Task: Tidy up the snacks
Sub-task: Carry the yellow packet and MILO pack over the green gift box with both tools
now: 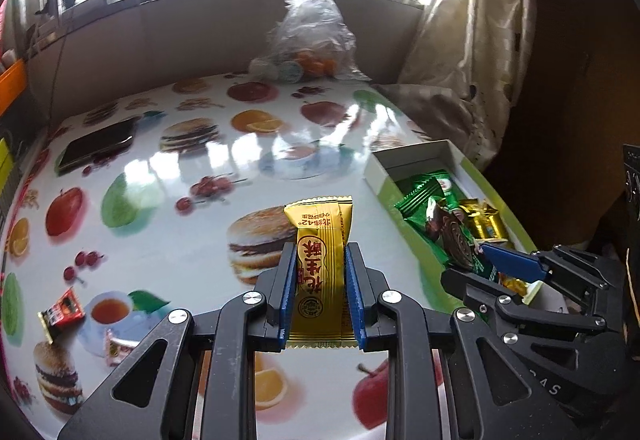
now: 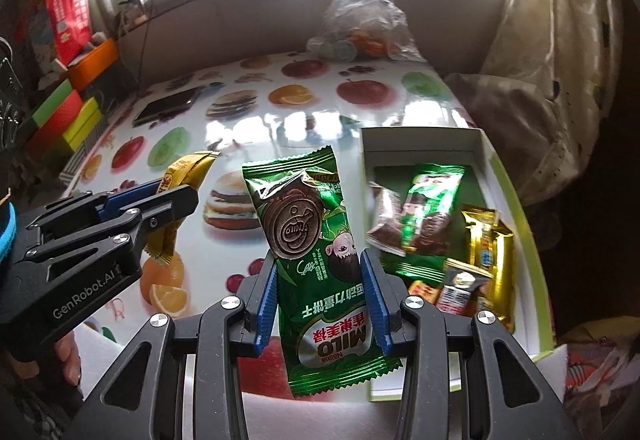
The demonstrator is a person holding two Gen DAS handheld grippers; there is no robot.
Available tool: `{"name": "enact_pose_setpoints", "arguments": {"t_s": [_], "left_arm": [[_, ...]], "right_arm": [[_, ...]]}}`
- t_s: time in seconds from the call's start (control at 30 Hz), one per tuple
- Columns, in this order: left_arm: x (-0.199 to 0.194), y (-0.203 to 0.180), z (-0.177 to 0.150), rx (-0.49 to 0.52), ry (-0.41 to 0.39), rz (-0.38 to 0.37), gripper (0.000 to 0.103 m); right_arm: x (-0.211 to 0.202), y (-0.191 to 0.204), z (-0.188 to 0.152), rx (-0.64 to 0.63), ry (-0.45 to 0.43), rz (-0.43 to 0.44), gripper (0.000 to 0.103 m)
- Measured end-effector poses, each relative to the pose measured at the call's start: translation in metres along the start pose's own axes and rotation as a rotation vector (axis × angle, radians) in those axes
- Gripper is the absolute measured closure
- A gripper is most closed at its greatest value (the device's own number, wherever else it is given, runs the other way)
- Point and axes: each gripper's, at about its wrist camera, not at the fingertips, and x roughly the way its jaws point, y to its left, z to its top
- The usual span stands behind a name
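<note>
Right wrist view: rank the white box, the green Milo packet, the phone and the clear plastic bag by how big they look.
1. white box
2. green Milo packet, enlarged by nearness
3. clear plastic bag
4. phone

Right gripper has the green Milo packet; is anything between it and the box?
Nothing visible blocks it. The green Milo packet, held in the right gripper, hangs left of the open box, whose near wall is low. Snacks fill its near half; the far end is bare.
</note>
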Motion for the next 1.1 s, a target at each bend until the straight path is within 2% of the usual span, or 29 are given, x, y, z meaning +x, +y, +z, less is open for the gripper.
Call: {"name": "enact_pose_setpoints", "arguments": {"t_s": [0.53, 1.1], "left_arm": [[0.022, -0.038, 0.028, 0.023, 0.018, -0.141, 0.079], [0.054, -0.071, 0.04, 0.065, 0.055, -0.164, 0.079]], "right_arm": [[-0.017, -0.052, -0.01, 0.105, 0.001, -0.106, 0.064], [-0.012, -0.086, -0.024, 0.187, 0.045, -0.144, 0.064]]}}
